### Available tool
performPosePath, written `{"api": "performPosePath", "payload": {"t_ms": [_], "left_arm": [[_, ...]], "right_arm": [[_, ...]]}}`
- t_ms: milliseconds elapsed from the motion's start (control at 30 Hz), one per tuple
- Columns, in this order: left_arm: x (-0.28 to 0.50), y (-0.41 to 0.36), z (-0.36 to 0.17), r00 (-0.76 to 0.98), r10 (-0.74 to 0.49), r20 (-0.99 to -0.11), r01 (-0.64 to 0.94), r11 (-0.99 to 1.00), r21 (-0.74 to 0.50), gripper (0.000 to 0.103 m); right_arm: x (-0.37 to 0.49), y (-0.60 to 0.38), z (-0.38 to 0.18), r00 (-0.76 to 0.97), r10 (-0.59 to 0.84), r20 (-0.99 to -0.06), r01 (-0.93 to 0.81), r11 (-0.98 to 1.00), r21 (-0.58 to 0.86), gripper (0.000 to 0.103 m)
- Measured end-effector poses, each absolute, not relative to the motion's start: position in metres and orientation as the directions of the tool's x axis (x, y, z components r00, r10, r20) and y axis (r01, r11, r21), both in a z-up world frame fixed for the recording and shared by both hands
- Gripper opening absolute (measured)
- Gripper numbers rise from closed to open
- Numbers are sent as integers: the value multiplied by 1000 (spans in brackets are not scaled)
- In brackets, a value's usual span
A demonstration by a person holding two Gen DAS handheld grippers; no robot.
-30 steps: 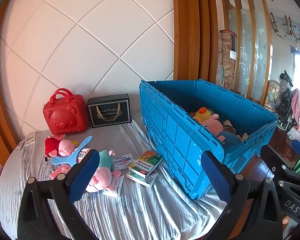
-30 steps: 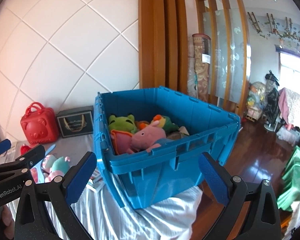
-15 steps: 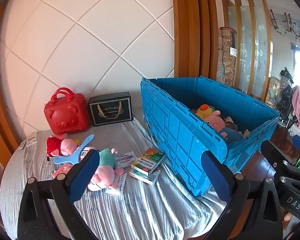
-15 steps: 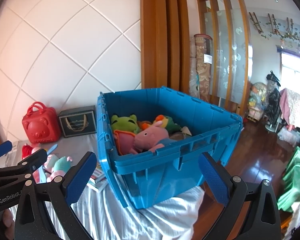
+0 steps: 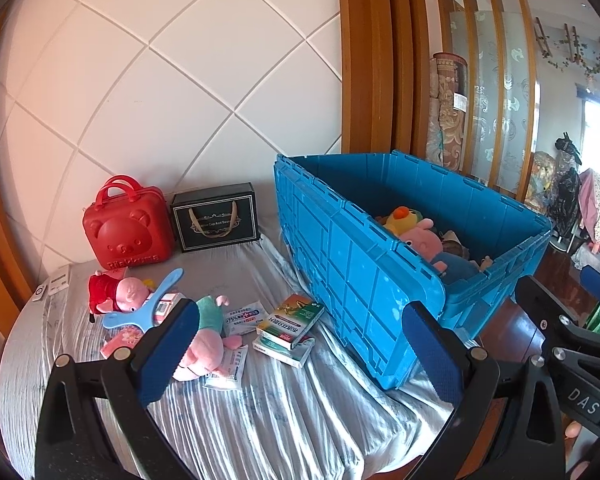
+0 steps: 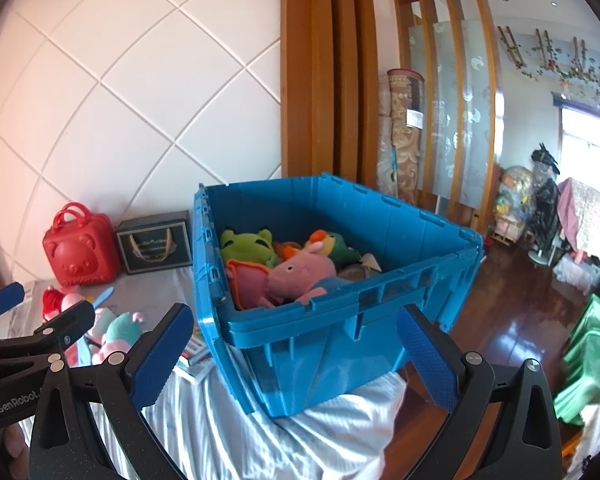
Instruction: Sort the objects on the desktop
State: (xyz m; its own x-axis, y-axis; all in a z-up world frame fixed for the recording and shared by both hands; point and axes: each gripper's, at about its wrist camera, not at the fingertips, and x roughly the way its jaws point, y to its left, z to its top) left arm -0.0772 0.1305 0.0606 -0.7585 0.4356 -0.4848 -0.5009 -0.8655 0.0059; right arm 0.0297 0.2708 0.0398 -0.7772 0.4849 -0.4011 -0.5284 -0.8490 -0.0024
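Observation:
A blue crate (image 5: 360,280) (image 6: 340,320) stands on the right of the cloth-covered table and holds several plush toys, among them a pink pig (image 6: 300,276) and a green frog (image 6: 246,246). Loose on the cloth to its left lie a pink and teal plush (image 5: 204,344), a red-dressed pig plush (image 5: 116,290), a blue hand mirror (image 5: 146,304) and medicine boxes (image 5: 290,320). My left gripper (image 5: 298,356) hangs open above the table's near side, holding nothing. My right gripper (image 6: 296,358) is open in front of the crate's near wall, also holding nothing.
A red bear case (image 5: 128,232) and a black gift box (image 5: 216,216) stand against the white tiled wall. Flat packets (image 5: 242,314) lie among the toys. A wooden pillar (image 5: 376,56) rises behind the crate. Dark wood floor (image 6: 512,320) and room clutter lie to the right.
Both grippers have drawn back and up a little from the table, so the crate and toys look slightly farther away. Nothing on the table has moved and both grippers stay open.

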Motion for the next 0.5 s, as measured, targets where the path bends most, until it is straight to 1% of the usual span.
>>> {"api": "performPosePath", "payload": {"t_ms": [500], "left_arm": [[-72,136,62,-754,452,-476,-514,-858,0,103]], "right_arm": [[37,282,41,-774,493,-398,-538,-843,4,103]]}}
